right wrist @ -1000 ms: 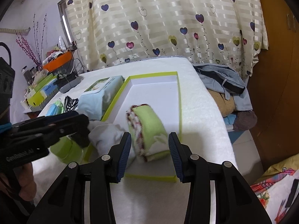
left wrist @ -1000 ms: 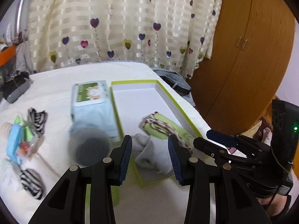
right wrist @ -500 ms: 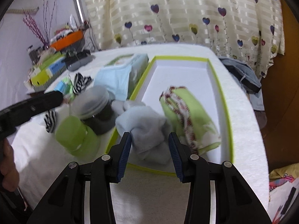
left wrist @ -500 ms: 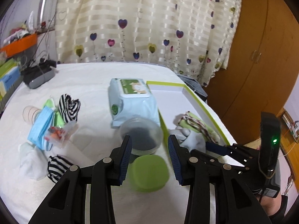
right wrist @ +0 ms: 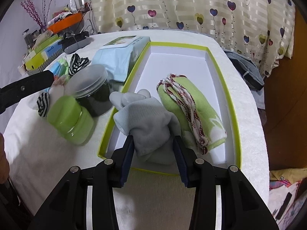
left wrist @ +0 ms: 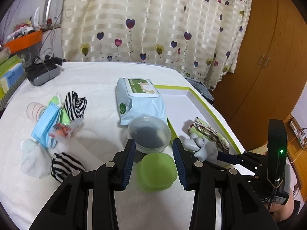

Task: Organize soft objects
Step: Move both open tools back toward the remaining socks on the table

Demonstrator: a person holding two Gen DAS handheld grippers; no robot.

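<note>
The pale blue soft pack of wet wipes (left wrist: 141,100) carries a green-and-white label with a cartoon animal; its writing is too small to read. It lies touching the left wall of the shallow white cardboard box with a lime-green rim (right wrist: 235,115), the landmark here. Just left of the box's near corner stand a clear round plastic jar with dark contents (left wrist: 149,134) and, nearer, a lime-green round lidded jar (left wrist: 156,171). Well left of the box lie black-and-white striped socks (left wrist: 74,105), a blue face mask (left wrist: 47,123) and a white crumpled cloth (left wrist: 33,157).

Inside the box rest a folded green cloth with red-and-white trim (right wrist: 193,115) and, beside it at the near end, a pale grey bundled sock (right wrist: 147,126).

The left gripper (left wrist: 153,158) hovers spread over the two jars, holding nothing. The right gripper (right wrist: 153,152) has its fingers apart on either side of the grey sock's near end; whether they pinch it cannot be told.
</note>
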